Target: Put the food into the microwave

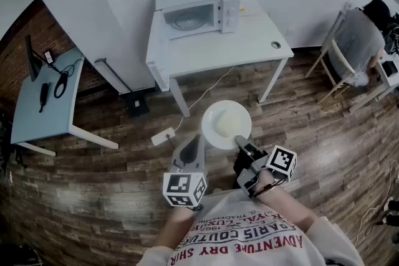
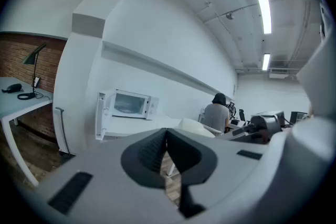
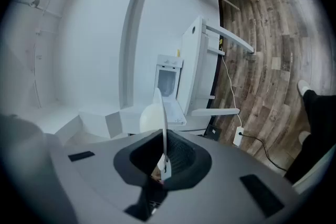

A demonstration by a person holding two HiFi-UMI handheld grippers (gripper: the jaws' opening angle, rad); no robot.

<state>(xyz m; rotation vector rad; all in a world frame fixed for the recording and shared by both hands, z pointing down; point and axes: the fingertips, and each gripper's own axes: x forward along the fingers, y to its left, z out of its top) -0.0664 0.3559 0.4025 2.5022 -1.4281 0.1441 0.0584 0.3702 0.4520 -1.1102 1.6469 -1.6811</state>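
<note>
White microwave [image 1: 190, 19] on the table [image 1: 249, 47], door swung open, well beyond both tools. Nearer, left tool [image 1: 198, 141] pinched closed on nothing, just beside the plate. White plate [image 1: 224, 121] held level over the wooden floor [image 1: 124, 196], with a pale patch in the middle, possibly food but too washed out to tell. Right tool [image 1: 239, 141] clamped on the plate's near rim.

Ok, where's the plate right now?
The plate is centre of the head view, over the wooden floor, its rim pinched in the right tool, short of the white table holding the microwave.
</note>
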